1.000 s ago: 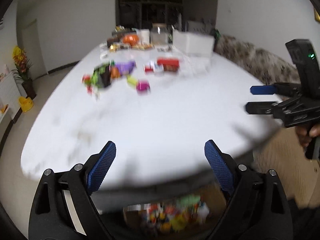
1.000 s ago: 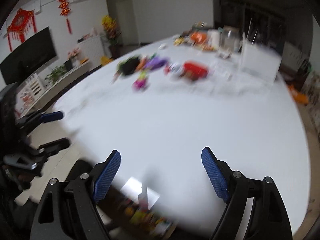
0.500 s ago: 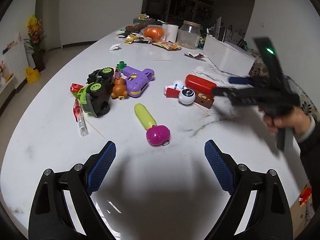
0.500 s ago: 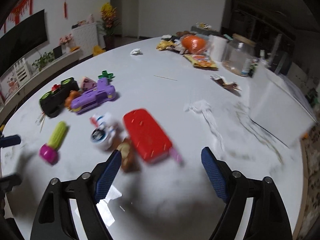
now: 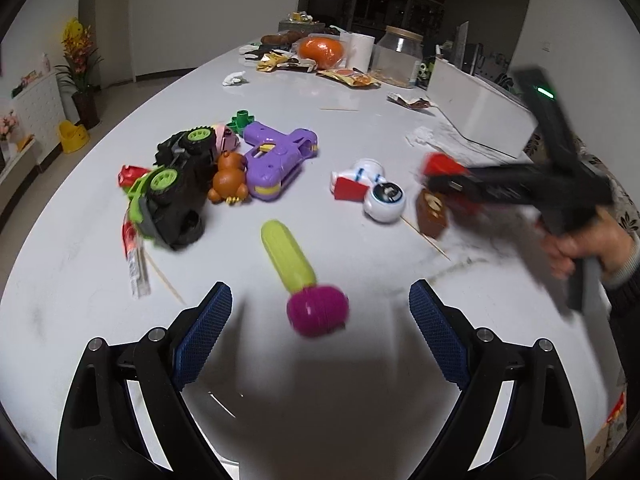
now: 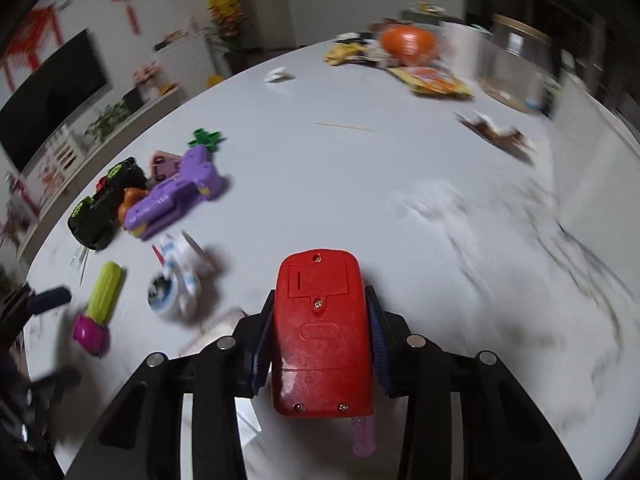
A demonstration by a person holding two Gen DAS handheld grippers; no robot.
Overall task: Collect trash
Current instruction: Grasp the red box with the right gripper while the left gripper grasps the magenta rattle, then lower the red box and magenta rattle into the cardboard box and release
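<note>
- My left gripper (image 5: pixel 320 344) has come in from the near edge of the tabletop (image 5: pixel 400 120) since a second ago. It is hanging wide open and empty over the green and pink toy (image 5: pixel 298 276), which is lying on the surface just ahead of the tips.
- To that toy's left, a toy truck (image 5: pixel 176 192) and a purple toy gun (image 5: pixel 276 160) are crowding together, with a red-topped tube (image 5: pixel 132 252) and thin sticks lying by the truck. That side is leaving me little room.
- The middle of the tabletop is staying bare, so I am judging it my freest path.
- My right gripper (image 6: pixel 318 344), which was wide and empty half a second ago, is closing on the red plastic case (image 6: pixel 320 332), its pads against both sides. In my judgement the first pickup is under way.
- Wrappers (image 6: pixel 436 80) are waiting at the far edge, a white box (image 5: pixel 480 108) by the right edge.
</note>
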